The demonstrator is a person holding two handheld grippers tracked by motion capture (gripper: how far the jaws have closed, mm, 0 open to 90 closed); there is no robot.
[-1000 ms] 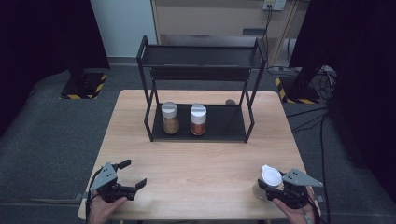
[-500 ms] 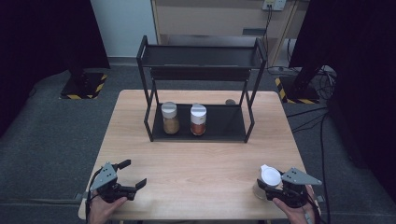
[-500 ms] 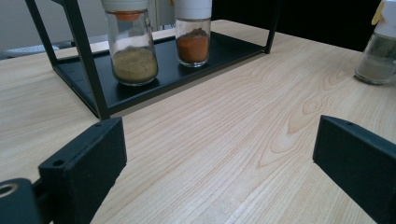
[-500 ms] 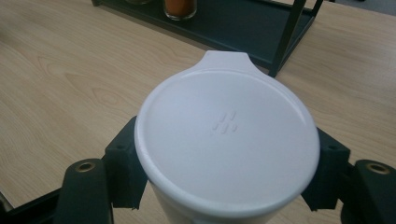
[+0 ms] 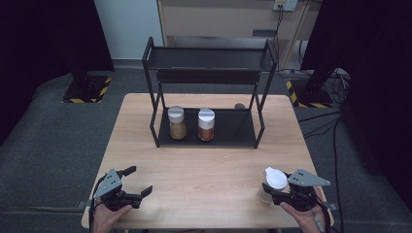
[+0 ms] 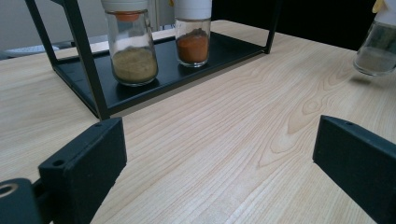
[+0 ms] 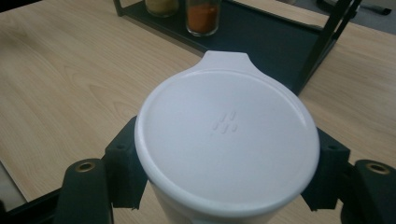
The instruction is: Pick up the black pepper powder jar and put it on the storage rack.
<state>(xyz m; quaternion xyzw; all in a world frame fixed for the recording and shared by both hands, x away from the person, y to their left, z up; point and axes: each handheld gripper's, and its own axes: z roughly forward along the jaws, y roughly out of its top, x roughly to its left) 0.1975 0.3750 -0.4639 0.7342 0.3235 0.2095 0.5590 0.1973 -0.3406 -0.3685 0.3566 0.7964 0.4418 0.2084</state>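
A: Lighting, high view?
B: Even overhead light on the table (image 5: 209,160); surroundings dark, near black at both sides. Soft, short shadows under the rack (image 5: 209,87).
A: Sharpness?
B: High view slightly soft. Right gripper view: white lid (image 7: 226,140) bright, mild glare, background blurred. Left gripper view: 2 jars (image 6: 133,46) crisp.

On the table (image 5: 204,170), toward its far edge: a rack (image 5: 209,92), two jars side by side on the left half of the lower shelf, jar one (image 5: 177,122) left of jar two (image 5: 206,124), upper shelf bare. Behind the rack's right leg, a small lump (image 5: 239,105), perhaps a knob, too small to tell. At the near left corner, the left gripper (image 5: 138,182), well apart from everything; at the near right corner, the right gripper (image 5: 266,187) around a third jar (image 5: 273,183), upright, jaws either side just under its lid (image 7: 227,140).
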